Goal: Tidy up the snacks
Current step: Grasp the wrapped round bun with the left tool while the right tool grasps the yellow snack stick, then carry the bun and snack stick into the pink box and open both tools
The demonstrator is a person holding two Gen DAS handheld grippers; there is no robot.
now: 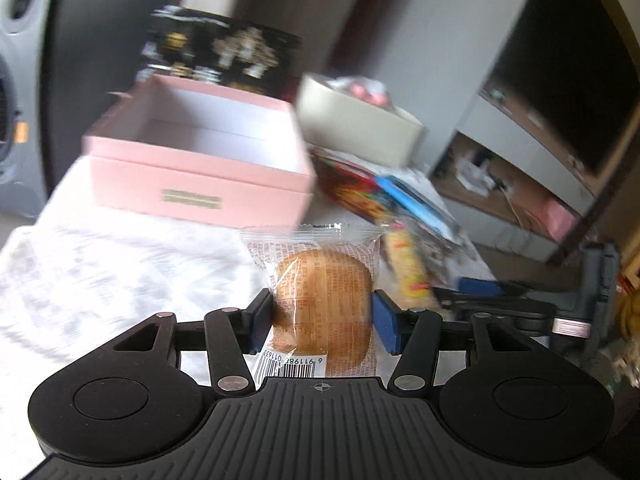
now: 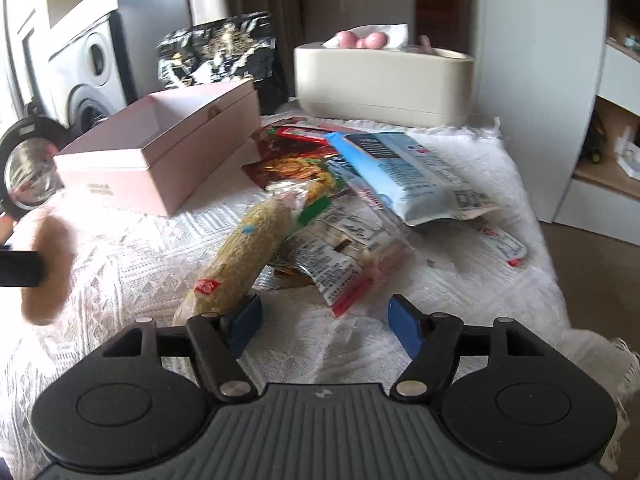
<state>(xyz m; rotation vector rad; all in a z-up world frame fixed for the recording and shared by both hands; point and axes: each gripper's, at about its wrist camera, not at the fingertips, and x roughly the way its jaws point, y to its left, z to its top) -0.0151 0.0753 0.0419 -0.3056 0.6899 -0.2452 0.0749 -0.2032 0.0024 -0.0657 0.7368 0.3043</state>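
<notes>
Soft daylight, brightest at left; motion blur smears the open pink cardboard box (image 1: 200, 160); fisheye edges curve.

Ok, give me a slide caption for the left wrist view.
Left gripper carries a wrapped bun toward the open pink box.

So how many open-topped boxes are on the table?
2: the pink box at the back left, empty as far as can be seen, and the beige box at the back right with pink items inside. Others may sit out of view.
</notes>
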